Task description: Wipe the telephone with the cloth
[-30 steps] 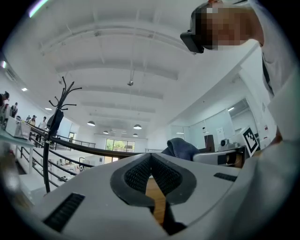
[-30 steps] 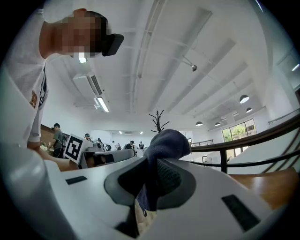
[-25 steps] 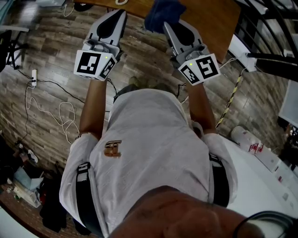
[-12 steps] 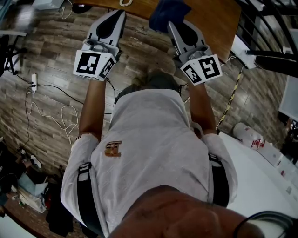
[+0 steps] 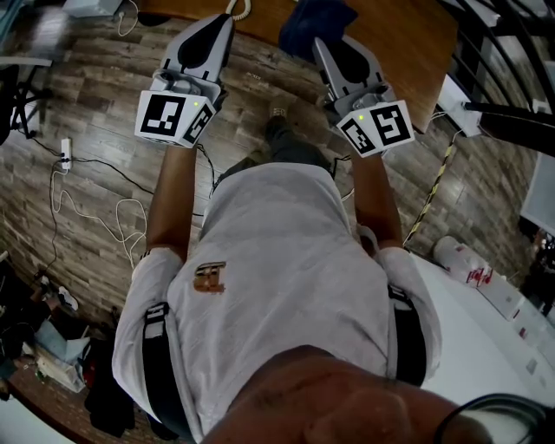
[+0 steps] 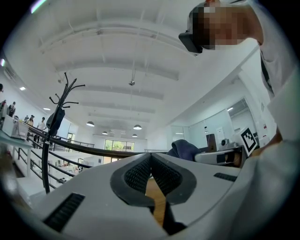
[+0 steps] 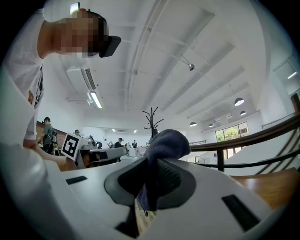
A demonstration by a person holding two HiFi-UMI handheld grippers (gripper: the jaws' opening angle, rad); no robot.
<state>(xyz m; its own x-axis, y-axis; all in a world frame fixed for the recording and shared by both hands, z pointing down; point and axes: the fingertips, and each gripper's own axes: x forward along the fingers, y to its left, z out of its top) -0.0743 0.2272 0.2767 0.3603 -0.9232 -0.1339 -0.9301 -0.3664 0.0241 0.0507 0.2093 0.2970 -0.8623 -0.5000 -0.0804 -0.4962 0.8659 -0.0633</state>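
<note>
The person stands at the near edge of a wooden tabletop (image 5: 390,39), both arms stretched forward, one gripper in each hand. The left gripper (image 5: 226,21) points at the tabletop's near edge; in the left gripper view its ribbed dark fingers (image 6: 136,176) are closed tip to tip with nothing between them, and a strip of wood grain shows through the gap below the tips. The right gripper (image 5: 320,45) is just to the right of it and level with it. Its fingers (image 7: 172,180) are clamped on the cloth (image 7: 164,143), a dark blue cloth that bunches up above the tips and hangs down a little between the pads. In the head view the cloth (image 5: 316,22) lies over the near part of the tabletop. A pale cord (image 5: 240,8) shows at the picture's far edge, just beyond the left gripper's tip; the telephone itself cannot be made out in any view. Below the arms lies a plank floor (image 5: 87,104) with thin cables (image 5: 100,204) trailing across it on the left
</note>
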